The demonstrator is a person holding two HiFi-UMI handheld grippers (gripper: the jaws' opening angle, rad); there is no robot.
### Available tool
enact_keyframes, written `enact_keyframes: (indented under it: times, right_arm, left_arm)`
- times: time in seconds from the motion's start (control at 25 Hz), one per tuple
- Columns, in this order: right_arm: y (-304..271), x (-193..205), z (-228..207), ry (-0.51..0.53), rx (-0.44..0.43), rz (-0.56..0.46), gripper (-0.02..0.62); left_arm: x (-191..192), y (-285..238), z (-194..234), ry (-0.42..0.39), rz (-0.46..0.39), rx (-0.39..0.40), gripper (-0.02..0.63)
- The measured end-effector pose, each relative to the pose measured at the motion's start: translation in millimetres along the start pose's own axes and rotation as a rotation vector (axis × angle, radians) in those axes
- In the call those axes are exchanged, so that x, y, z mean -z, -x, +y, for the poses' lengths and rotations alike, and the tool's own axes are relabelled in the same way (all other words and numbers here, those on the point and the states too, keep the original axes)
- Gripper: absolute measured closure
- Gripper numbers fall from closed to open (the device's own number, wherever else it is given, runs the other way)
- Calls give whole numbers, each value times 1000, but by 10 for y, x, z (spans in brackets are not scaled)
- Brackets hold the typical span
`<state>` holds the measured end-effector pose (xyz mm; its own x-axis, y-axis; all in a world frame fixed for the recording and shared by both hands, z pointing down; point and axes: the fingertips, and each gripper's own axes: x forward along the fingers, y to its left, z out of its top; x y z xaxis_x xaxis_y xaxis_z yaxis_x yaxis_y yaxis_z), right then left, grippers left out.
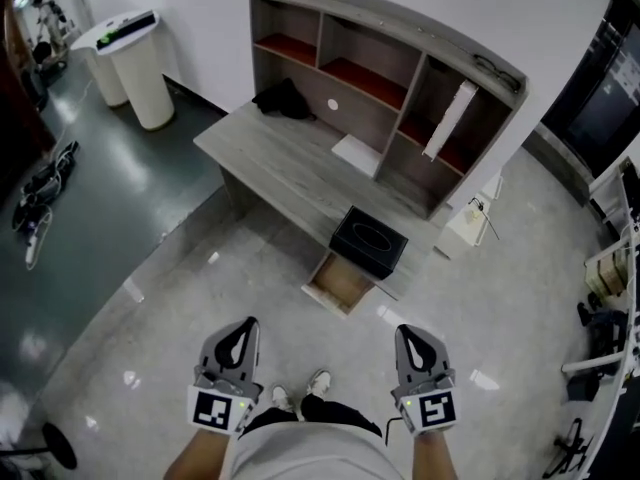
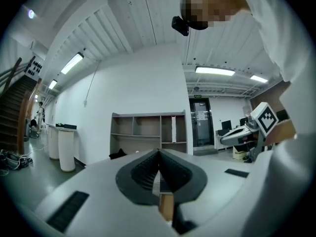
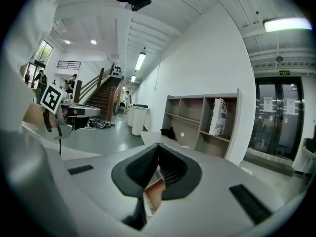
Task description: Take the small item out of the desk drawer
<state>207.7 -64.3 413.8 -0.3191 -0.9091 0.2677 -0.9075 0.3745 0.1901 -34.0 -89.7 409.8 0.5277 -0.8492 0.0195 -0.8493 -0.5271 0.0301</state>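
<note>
In the head view a grey desk [image 1: 285,158] with a shelved hutch [image 1: 400,68] stands ahead of me. Its drawer [image 1: 338,282] is pulled open at the near right end, showing a bare wooden inside; no small item shows in it. A black box [image 1: 368,241] sits on the desktop just above the drawer. My left gripper [image 1: 243,326] and right gripper [image 1: 411,334] hang side by side over the floor, short of the desk, both shut and empty. The left gripper [image 2: 159,152] points at the hutch [image 2: 148,132]. The right gripper [image 3: 158,146] also faces the hutch [image 3: 202,120].
Two white bins [image 1: 138,63] stand left of the desk. A black cloth [image 1: 283,100] and a white sheet [image 1: 356,154] lie on the desktop. Cables [image 1: 40,196] lie on the dark floor at left. A white box [image 1: 468,224] sits right of the desk, with racks [image 1: 605,298] beyond.
</note>
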Motion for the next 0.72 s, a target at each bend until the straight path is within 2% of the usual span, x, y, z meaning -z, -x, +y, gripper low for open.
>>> enact_keyframes:
  times: [0.28,0.6,0.68,0.72]
  right_arm:
    - [-477,579,-159,31,-71,113,571]
    - [-1100,1224,61,30,-208,198,569]
    - [-1264,1426,190,47,-246,230,552]
    - [-1344,1538,254,60,-264,250,517]
  left_arm:
    - [268,-81,-20,14,64,-64,589]
    - [404,-150,-5,18,91,-112,588]
    - [479,-123,-40,31,105,-119,589]
    - [519,-101,-59,37,112,-122,588]
